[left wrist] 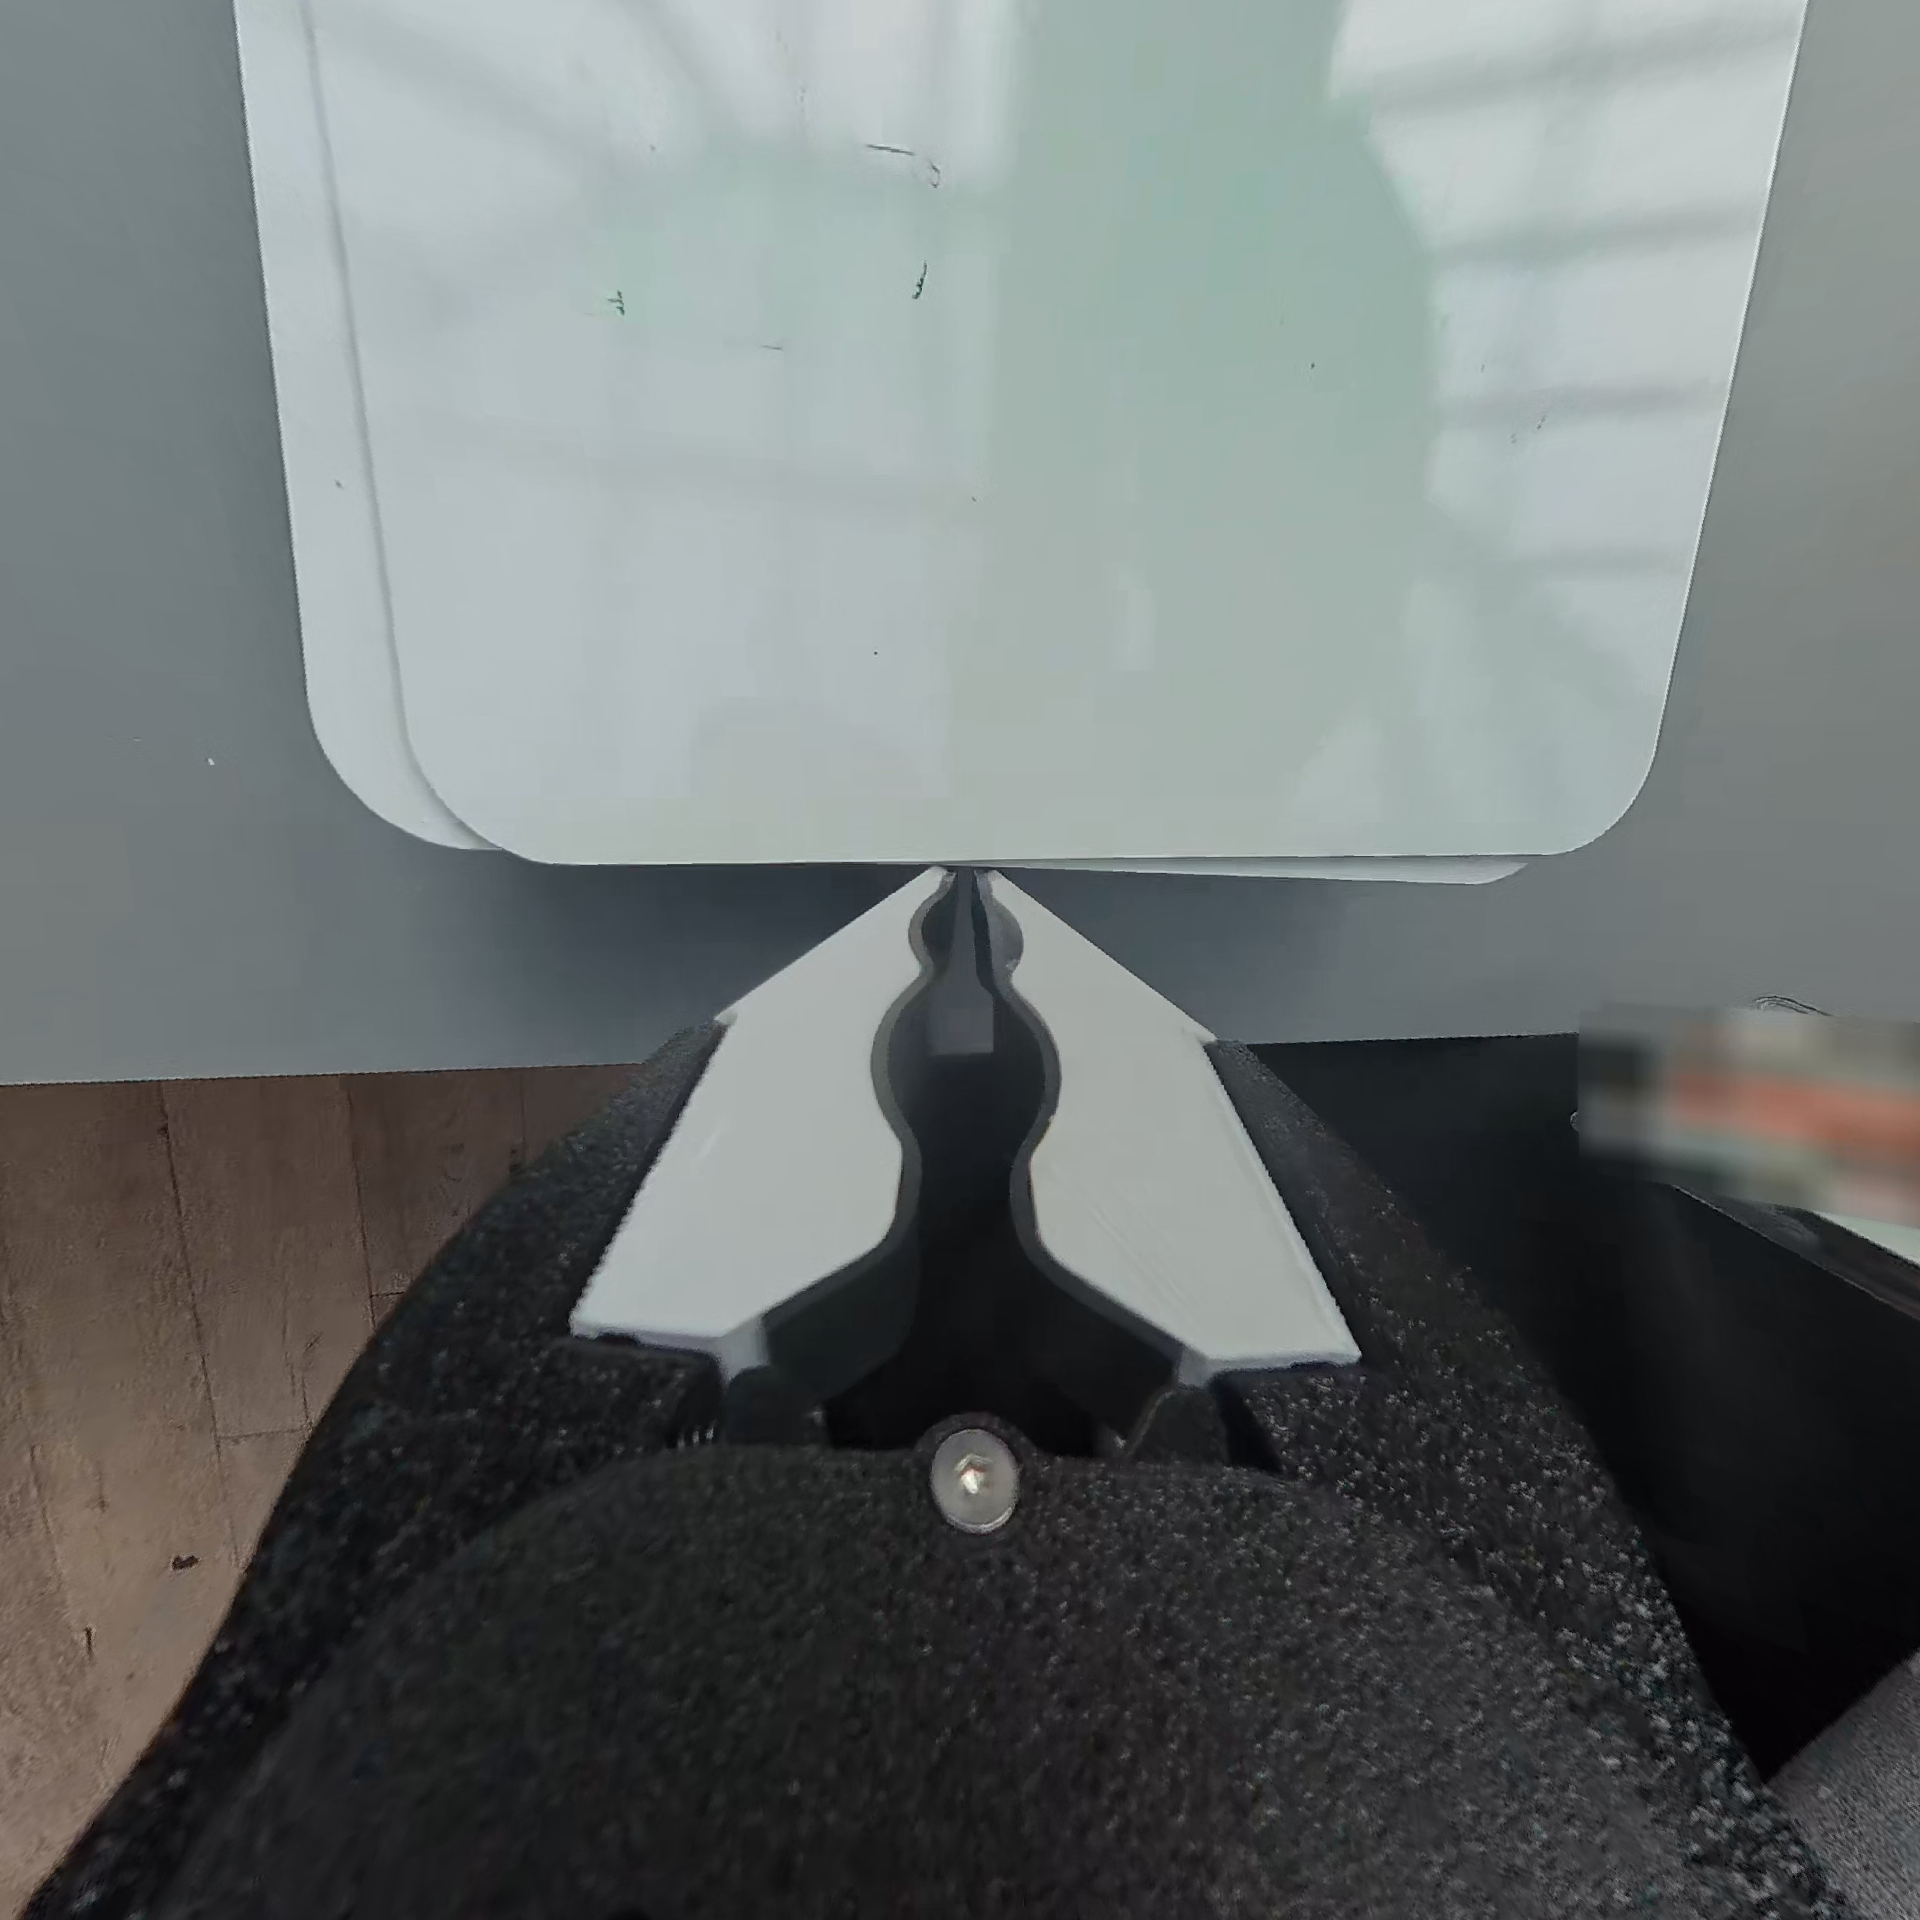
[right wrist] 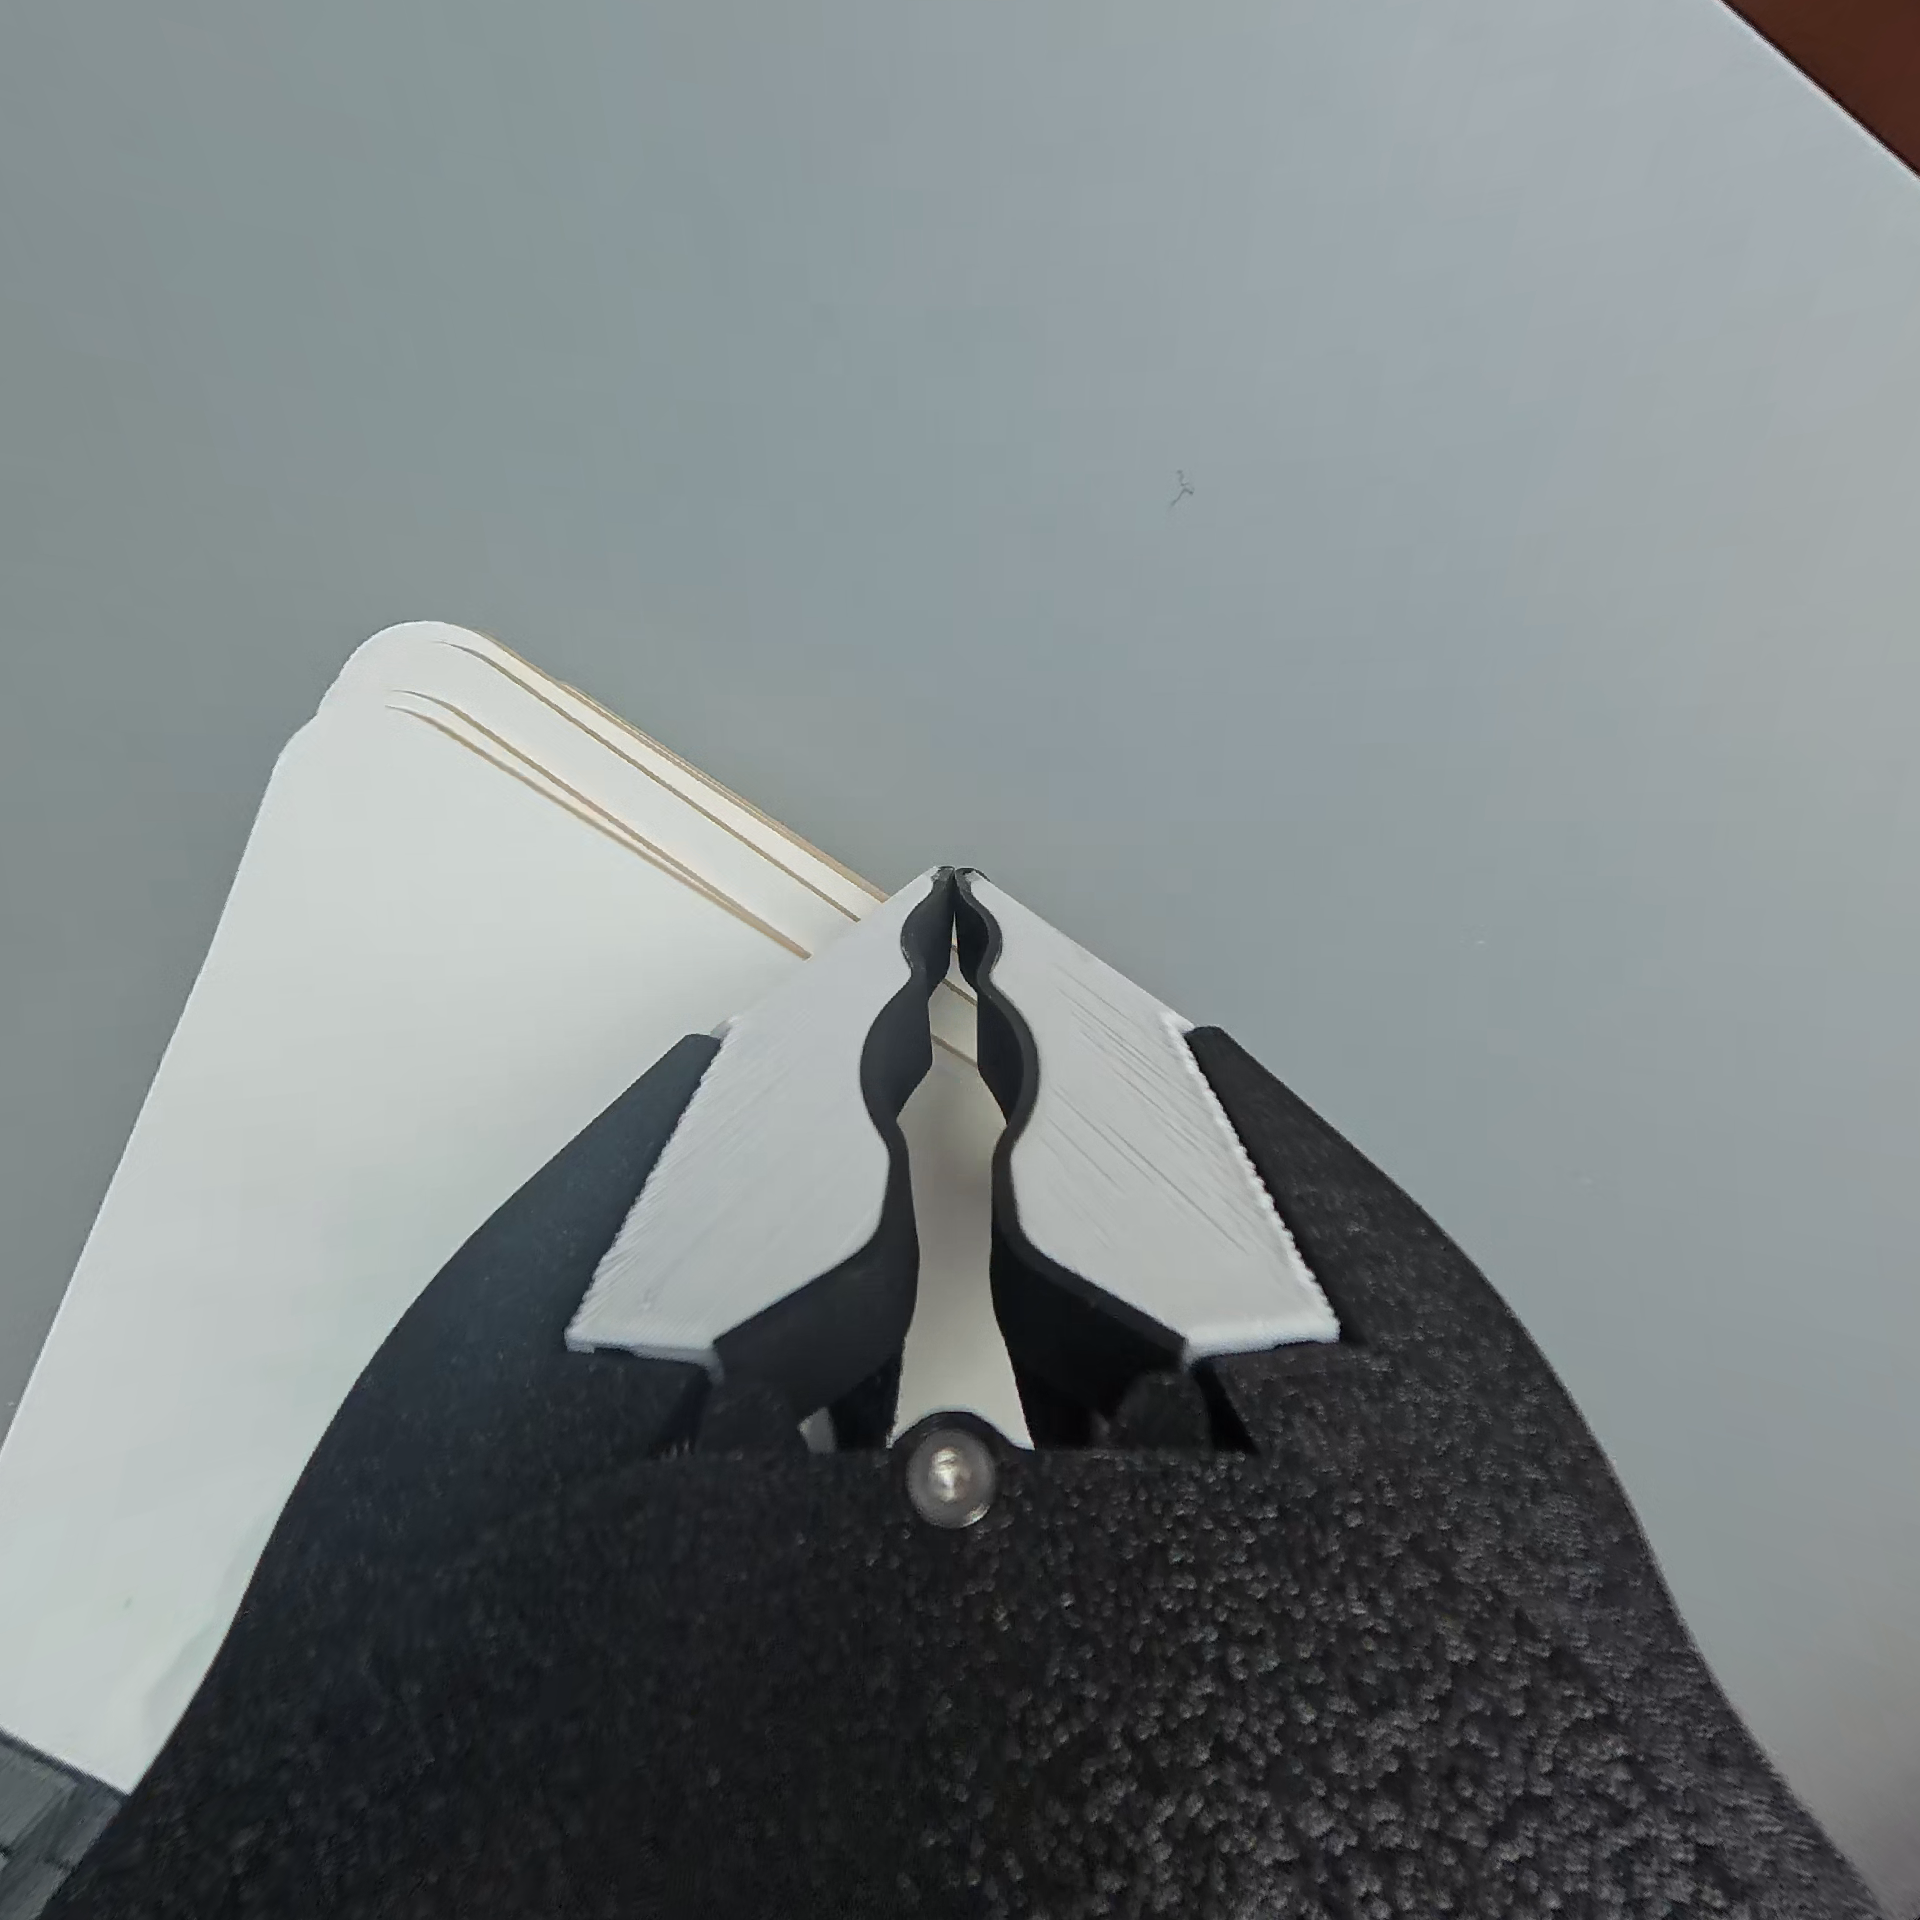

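In the left wrist view, two glossy white boards with rounded corners (left wrist: pixel 987 468) lie stacked, slightly offset, on a grey table (left wrist: pixel 135 623). My left gripper (left wrist: pixel 963 881) is shut, and its tips touch the near edge of the top board. Nothing shows between the fingers. In the right wrist view, a stack of white boards with tan edges (right wrist: pixel 416 1039) lies on the grey table (right wrist: pixel 1247 416). My right gripper (right wrist: pixel 954 878) is shut and empty. Its tips hover over the right edge of that stack, and the gripper body hides part of the stack.
The table's near edge runs across the left wrist view, with wooden floor (left wrist: pixel 208 1299) below it at the left. A black object (left wrist: pixel 1558 1195) stands at the right beside my left gripper. A brown strip (right wrist: pixel 1860 62) shows past the table's far right corner.
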A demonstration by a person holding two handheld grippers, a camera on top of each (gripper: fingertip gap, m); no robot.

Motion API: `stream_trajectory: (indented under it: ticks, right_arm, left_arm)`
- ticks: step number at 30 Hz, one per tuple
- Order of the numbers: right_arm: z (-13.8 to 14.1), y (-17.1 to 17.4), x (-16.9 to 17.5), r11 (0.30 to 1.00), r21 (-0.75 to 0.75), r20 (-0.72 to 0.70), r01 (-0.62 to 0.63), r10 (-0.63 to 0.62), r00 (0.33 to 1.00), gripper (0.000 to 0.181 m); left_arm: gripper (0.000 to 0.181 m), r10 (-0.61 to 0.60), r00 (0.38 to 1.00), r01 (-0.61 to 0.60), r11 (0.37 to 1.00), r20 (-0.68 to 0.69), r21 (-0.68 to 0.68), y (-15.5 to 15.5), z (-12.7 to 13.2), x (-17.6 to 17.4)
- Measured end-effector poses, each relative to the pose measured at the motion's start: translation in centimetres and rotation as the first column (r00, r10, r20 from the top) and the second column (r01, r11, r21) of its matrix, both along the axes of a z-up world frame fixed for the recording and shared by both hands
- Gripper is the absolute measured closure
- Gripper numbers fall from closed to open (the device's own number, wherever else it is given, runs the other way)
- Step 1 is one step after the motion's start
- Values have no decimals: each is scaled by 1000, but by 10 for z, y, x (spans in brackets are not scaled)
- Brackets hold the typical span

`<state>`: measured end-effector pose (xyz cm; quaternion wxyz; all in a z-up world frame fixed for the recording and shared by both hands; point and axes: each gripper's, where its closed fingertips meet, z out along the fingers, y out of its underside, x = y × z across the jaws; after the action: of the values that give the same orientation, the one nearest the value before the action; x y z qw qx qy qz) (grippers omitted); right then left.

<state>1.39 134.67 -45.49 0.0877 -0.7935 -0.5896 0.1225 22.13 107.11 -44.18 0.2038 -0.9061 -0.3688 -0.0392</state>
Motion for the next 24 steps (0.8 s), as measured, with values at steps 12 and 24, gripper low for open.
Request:
stream_trajectory:
  ticks: [12, 24]
  right_arm:
    - [7, 8, -5, 1000, -16, -41, 16, -17, 999, 181]
    - [1, -5, -1, 998, -54, 10, 28, -28, 1000, 181]
  left_arm:
    - [178, 16, 999, -13, 996, 34, -85, -21, -9, 5]
    - [181, -22, 1000, 24, 991, 20, -135, -11, -27, -2]
